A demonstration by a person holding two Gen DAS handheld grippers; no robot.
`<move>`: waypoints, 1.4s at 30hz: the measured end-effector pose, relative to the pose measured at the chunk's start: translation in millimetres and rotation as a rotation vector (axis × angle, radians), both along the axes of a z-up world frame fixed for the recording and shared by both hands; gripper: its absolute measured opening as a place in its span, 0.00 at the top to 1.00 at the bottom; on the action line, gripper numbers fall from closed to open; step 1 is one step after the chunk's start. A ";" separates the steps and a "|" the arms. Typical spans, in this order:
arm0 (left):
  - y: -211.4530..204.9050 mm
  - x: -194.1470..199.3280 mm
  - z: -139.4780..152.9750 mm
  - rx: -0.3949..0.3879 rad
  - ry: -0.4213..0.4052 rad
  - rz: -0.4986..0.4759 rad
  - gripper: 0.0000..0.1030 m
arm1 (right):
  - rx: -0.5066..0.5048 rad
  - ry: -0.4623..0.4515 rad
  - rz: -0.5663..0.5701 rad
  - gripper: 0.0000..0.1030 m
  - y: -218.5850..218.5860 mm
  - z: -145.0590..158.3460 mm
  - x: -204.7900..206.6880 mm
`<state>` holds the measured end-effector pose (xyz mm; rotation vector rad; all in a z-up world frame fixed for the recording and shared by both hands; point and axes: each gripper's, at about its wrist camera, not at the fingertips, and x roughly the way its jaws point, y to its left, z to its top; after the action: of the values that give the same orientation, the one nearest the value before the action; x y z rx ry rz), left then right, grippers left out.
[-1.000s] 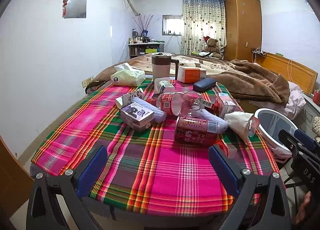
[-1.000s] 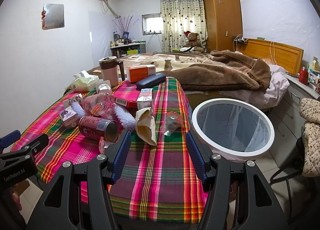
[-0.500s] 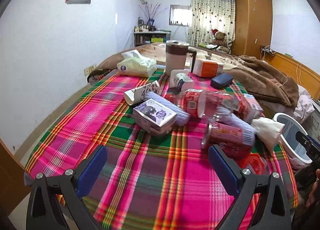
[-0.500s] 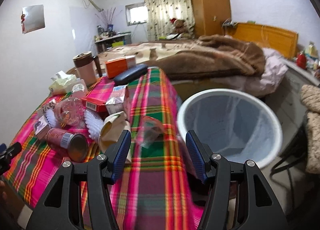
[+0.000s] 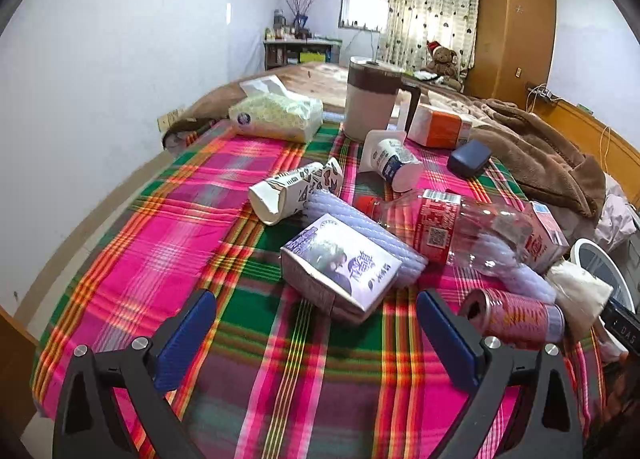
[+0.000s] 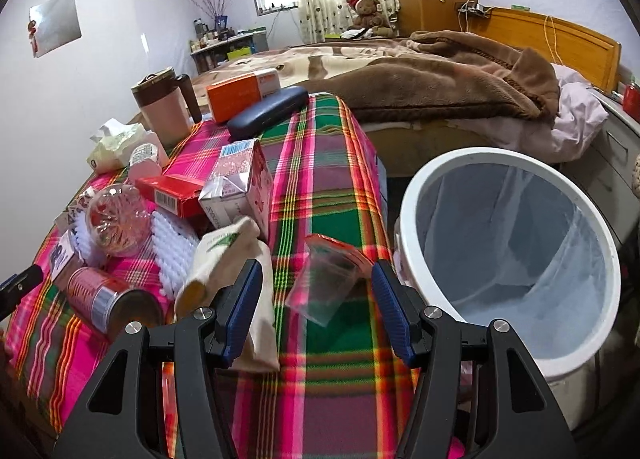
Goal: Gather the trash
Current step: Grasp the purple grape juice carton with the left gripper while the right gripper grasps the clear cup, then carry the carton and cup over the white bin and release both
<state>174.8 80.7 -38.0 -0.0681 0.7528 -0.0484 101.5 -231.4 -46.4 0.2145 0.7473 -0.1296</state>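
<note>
Between my right tongs [image 6: 316, 311], spread wide and empty, lies a clear plastic cup [image 6: 328, 283] on the tabletop [image 6: 320, 187]; I should straddle it and squeeze gently (it crushes easily). My left tongs [image 5: 316, 327] gape before a milk carton [image 5: 340, 267]. Just beside, the white bin [image 6: 600, 251] holds only its liner.

1 can [image 5: 516, 319], 1 bottle [image 5: 448, 225], 3 cartons [image 5: 340, 265], 1 bin [image 6: 512, 251].

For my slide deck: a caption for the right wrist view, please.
Open right gripper approaches a clear plastic cup on the plaid cloth, beside the lined white bin.
</note>
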 end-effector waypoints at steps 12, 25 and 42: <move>-6.7 54.1 -16.6 -0.030 0.094 0.025 0.01 | 0.065 0.055 0.021 0.58 -1.9 -9.4 13.4; -14.1 69.2 -24.3 -0.023 0.125 0.040 0.08 | 0.077 0.069 0.073 0.66 3.6 -9.2 21.4; 8.5 62.5 -26.2 0.063 0.121 0.160 0.18 | 0.091 0.057 0.107 0.66 7.1 -9.4 22.6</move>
<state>237.2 89.1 -64.2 -0.0714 0.8674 0.1330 124.1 -224.3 -55.8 0.2573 0.8206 -0.0001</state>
